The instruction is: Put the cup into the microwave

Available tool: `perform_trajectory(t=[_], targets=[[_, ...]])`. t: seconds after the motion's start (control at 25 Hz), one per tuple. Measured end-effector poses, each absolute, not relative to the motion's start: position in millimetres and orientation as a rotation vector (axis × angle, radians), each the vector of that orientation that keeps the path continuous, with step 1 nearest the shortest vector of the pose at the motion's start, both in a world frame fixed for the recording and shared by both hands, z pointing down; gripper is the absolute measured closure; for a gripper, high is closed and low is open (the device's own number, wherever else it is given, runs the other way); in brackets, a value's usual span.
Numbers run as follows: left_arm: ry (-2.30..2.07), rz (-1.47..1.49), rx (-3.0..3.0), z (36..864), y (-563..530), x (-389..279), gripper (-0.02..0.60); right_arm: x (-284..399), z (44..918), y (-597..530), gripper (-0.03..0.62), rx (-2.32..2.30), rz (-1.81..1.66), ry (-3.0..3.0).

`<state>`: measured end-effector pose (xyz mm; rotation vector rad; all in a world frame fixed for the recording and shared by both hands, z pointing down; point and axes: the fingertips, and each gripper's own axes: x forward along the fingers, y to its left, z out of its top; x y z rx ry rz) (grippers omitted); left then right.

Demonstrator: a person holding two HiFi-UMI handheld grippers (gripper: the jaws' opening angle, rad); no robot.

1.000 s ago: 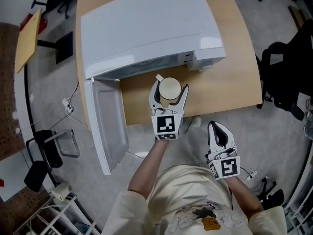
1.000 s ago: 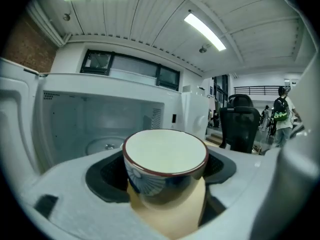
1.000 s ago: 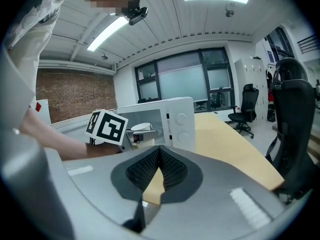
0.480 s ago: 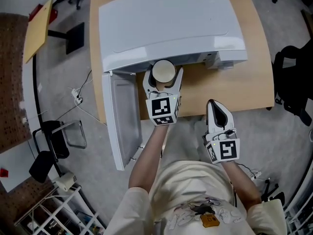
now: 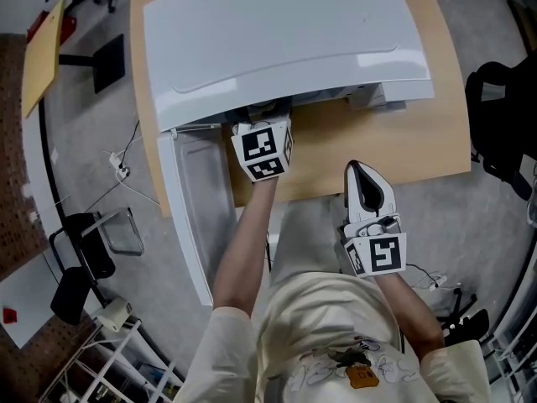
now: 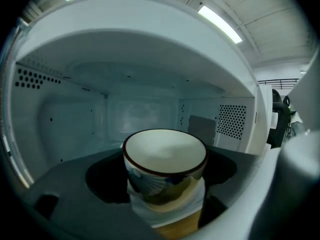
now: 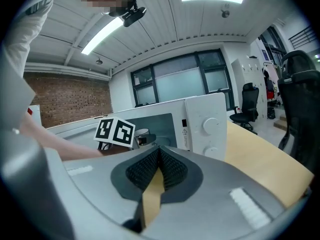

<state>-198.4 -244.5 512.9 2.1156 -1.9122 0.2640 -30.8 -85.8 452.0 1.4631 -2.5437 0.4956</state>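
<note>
The cup (image 6: 165, 166) is cream inside with a dark rim and a blue shell pattern. My left gripper (image 6: 164, 196) is shut on it, dark jaws on either side, at the mouth of the white microwave's cavity (image 6: 145, 109). Whether the cup rests on the cavity floor I cannot tell. From the head view only the left gripper's marker cube (image 5: 263, 149) shows at the microwave (image 5: 277, 40) opening; jaws and cup are hidden under its top. My right gripper (image 5: 367, 183) is shut and empty, hanging off the table's near edge, its ribbed pads (image 7: 170, 171) pressed together.
The microwave door (image 5: 197, 217) stands swung open to the left, out past the wooden table (image 5: 386, 145). Its control panel with knobs (image 7: 207, 124) is on the right side. A black office chair (image 5: 503, 133) stands at the right, and a metal chair (image 5: 88, 250) and cables lie on the floor at the left.
My left gripper has carried the cup forward into the microwave cavity, so the cup no longer shows in the head view. The right gripper stays shut near the table edge.
</note>
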Motion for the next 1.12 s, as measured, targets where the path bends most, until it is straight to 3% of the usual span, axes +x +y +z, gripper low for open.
perform_trajectory(t=[0.68, 0.92, 1.12], targets=[[-1.976, 0.252, 2.128, 524.7, -267.9, -204.4, 0.170, -19.9, 456.9, -79.6, 0.588, 1.477, 0.496, -2.511], [-1.997, 0.255, 2.101, 513.4, -246.0, -205.1, 0.140, -11.1, 449.4, -80.4, 0.588, 1.497, 0.449, -2.486], [-1.989, 0.323, 2.074, 502.2, -201.1, -196.5, 0.203, -9.4, 430.8, -79.3, 0.589, 1.471, 0.403, -2.516]])
